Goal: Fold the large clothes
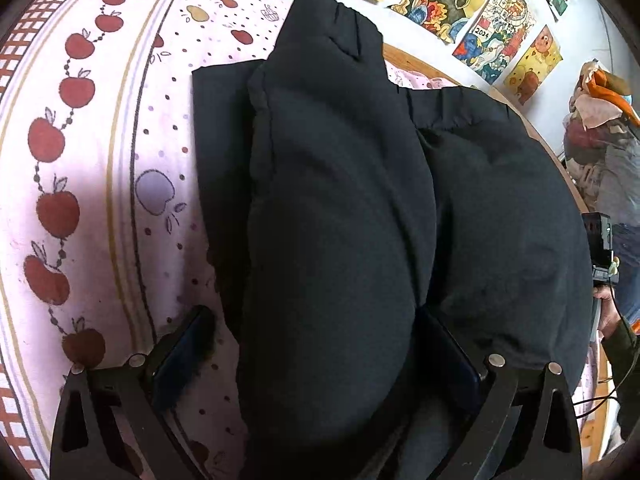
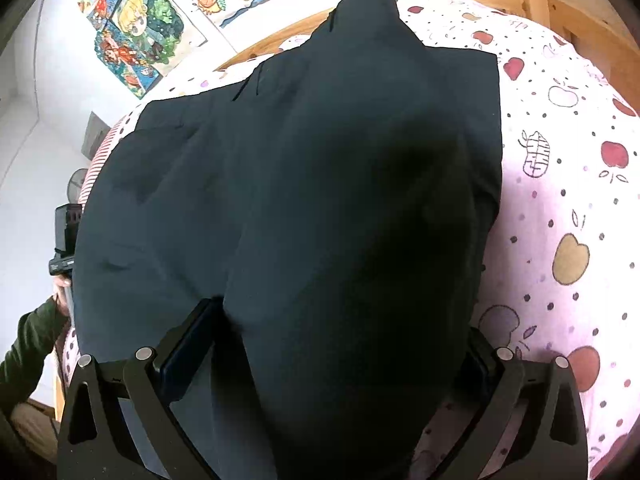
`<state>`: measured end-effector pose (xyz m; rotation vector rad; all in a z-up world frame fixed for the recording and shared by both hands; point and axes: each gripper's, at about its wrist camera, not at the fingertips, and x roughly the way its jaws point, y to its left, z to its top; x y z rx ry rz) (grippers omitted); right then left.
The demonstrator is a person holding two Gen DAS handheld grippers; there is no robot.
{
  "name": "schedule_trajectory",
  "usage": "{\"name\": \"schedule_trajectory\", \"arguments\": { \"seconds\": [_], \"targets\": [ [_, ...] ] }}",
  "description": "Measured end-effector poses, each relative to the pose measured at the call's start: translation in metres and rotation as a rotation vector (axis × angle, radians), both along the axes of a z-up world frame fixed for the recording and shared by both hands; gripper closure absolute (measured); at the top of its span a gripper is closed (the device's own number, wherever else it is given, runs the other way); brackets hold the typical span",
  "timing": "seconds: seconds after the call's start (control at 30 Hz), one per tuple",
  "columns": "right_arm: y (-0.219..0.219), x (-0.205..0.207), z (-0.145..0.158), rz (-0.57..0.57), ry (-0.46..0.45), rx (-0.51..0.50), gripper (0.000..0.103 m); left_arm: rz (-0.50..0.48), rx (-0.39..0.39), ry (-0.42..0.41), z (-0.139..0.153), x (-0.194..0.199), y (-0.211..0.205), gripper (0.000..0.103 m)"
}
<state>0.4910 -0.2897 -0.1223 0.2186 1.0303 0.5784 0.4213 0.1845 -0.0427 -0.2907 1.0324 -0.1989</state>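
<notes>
A black padded jacket (image 1: 340, 184) lies on the pink apple-print bed sheet (image 1: 92, 168), with a thick folded part running lengthwise over its body. My left gripper (image 1: 316, 320) stands open around the near end of that fold, and sheet shows between its left finger (image 1: 184, 352) and the cloth. In the right wrist view the same jacket (image 2: 320, 168) fills the middle. My right gripper (image 2: 342, 320) is open wide, and the bulky fold fills the space between its fingers. I cannot tell whether the pads touch the cloth.
A wooden bed frame (image 2: 580, 12) borders the far side of the bed. Colourful drawings (image 1: 492, 28) hang on the wall behind. A pile of clothes (image 1: 604, 136) sits at the right. The other gripper and a hand (image 2: 64, 240) appear at the jacket's edge.
</notes>
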Motion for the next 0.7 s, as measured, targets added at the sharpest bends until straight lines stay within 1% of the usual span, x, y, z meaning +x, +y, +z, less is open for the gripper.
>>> {"name": "schedule_trajectory", "arguments": {
  "seconds": [0.03,0.07,0.1,0.13,0.17,0.2,0.23,0.27,0.3,0.33,0.37,0.4,0.43,0.47,0.5,0.57,0.6,0.7],
  "targets": [
    [0.001,-0.001,0.001,-0.006,0.001,-0.006,0.001,-0.002,-0.017,0.005,0.0,-0.001,-0.001,0.012],
    [0.001,-0.001,0.002,-0.01,0.002,-0.01,0.001,-0.003,-0.039,0.01,0.0,-0.001,-0.002,0.017],
    [0.002,-0.002,0.003,-0.016,0.004,-0.01,0.002,-0.001,-0.072,0.018,0.0,-0.002,-0.002,0.025],
    [0.002,-0.004,0.004,-0.024,0.006,-0.004,0.005,0.01,-0.094,0.025,-0.001,-0.004,-0.001,0.03],
    [0.002,-0.005,0.005,-0.03,0.006,0.001,0.008,0.019,-0.1,0.026,0.0,-0.005,-0.001,0.032],
    [-0.001,-0.007,0.005,-0.036,0.003,0.005,0.01,0.024,-0.103,0.025,0.0,-0.006,-0.001,0.036],
    [-0.001,-0.009,0.006,-0.043,-0.004,0.007,0.015,0.03,-0.109,0.025,0.0,-0.007,-0.002,0.042],
    [0.004,-0.01,0.009,-0.051,-0.012,0.007,0.021,0.041,-0.113,0.023,0.001,-0.009,-0.002,0.045],
    [0.012,-0.01,0.014,-0.059,-0.019,0.005,0.025,0.052,-0.113,0.021,0.004,-0.01,-0.004,0.051],
    [0.013,-0.013,0.016,-0.06,-0.024,0.01,0.034,0.059,-0.103,0.02,0.007,-0.012,-0.006,0.057],
    [0.014,-0.015,0.019,-0.064,-0.033,0.011,0.043,0.065,-0.09,0.018,0.01,-0.014,-0.009,0.06],
    [0.016,-0.018,0.023,-0.07,-0.045,0.002,0.046,0.071,-0.076,0.014,0.013,-0.015,-0.013,0.065],
    [0.018,-0.021,0.027,-0.073,-0.06,-0.01,0.053,0.076,-0.052,0.009,0.019,-0.018,-0.019,0.068],
    [0.018,-0.025,0.03,-0.076,-0.074,-0.02,0.059,0.077,-0.035,0.005,0.023,-0.02,-0.023,0.07],
    [0.017,-0.027,0.035,-0.083,-0.085,-0.023,0.063,0.075,-0.01,-0.005,0.029,-0.023,-0.03,0.073],
    [0.014,-0.034,0.046,-0.088,-0.108,0.012,0.081,0.066,0.013,-0.023,0.039,-0.026,-0.038,0.076],
    [0.013,-0.038,0.052,-0.087,-0.123,0.029,0.082,0.064,0.014,-0.032,0.042,-0.029,-0.039,0.077],
    [0.02,-0.05,0.069,-0.06,-0.173,0.011,0.084,0.069,-0.019,-0.055,0.055,-0.038,-0.039,0.08]
  ]
}}
